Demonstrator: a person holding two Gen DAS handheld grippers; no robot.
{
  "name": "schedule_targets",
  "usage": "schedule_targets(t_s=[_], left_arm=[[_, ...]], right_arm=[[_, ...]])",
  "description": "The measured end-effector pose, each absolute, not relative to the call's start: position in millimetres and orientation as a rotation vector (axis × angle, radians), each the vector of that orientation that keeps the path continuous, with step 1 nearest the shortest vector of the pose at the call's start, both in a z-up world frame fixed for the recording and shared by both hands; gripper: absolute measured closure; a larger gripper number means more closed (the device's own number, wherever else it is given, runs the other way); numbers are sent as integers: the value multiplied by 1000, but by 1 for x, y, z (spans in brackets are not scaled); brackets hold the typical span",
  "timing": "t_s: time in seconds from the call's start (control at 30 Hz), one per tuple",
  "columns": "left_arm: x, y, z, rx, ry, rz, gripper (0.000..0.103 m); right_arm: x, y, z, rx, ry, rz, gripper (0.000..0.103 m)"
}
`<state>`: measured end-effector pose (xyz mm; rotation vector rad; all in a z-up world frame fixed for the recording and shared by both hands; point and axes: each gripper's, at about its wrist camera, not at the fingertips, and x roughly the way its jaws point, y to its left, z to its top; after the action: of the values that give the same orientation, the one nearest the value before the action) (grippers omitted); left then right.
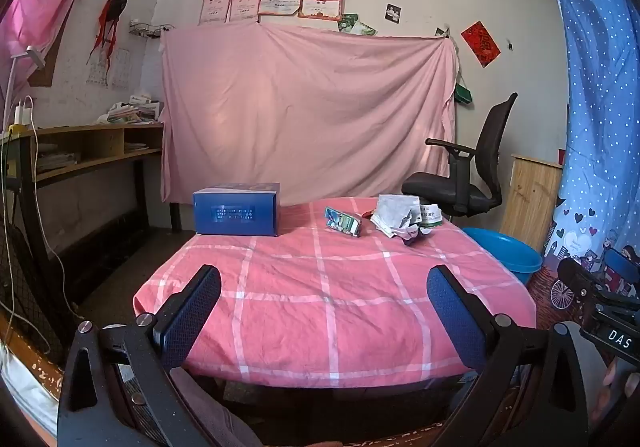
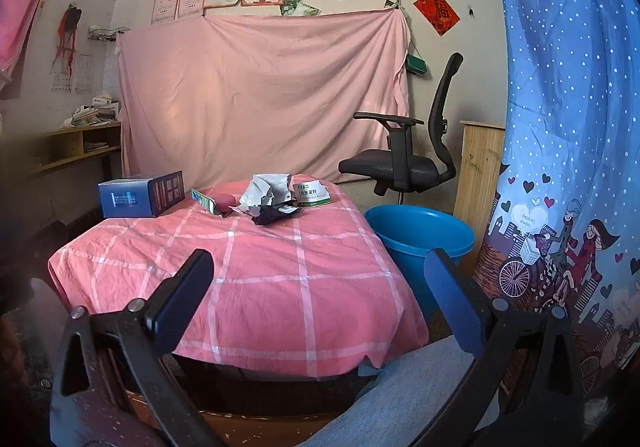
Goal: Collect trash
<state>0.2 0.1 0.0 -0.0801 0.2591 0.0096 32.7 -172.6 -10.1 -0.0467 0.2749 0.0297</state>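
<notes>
Nearest me, my left tongs [image 1: 324,311] stand spread as wide as they go with nothing between the pads, and my right tongs [image 2: 320,299] are the same: wide open, empty, tipped a little downward. Both hover short of the near edge of the counter [image 1: 320,327], which is covered by a pink checked cloth; the stretch of cloth just ahead of the tongs is bare.

Farther ahead, toward the far edge, the trash lies in a loose cluster: a small green printed packet [image 1: 342,222], then to its right a crumpled grey-white wrapper [image 1: 394,217] touching a dark scrap and a white-and-green carton [image 2: 311,194]. A blue box [image 1: 236,213] sits ahead and left of my left tongs, apart from the litter.

Right of my right tongs, beside the counter and lower, stands a blue bin [image 2: 420,237]. I cannot see its bottom, but nothing shows above its rim.

I judge the job barely started: every piece is on the cloth, nothing gripped. Reaching, grabbing and dropping each one remains.
</notes>
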Motion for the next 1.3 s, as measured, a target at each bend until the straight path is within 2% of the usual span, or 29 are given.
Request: schedule_targets(t_s=[1.3], left_arm=[[1, -4, 1, -79, 252, 5, 2]], right_arm=[[32, -172, -10, -40, 272, 31, 0]])
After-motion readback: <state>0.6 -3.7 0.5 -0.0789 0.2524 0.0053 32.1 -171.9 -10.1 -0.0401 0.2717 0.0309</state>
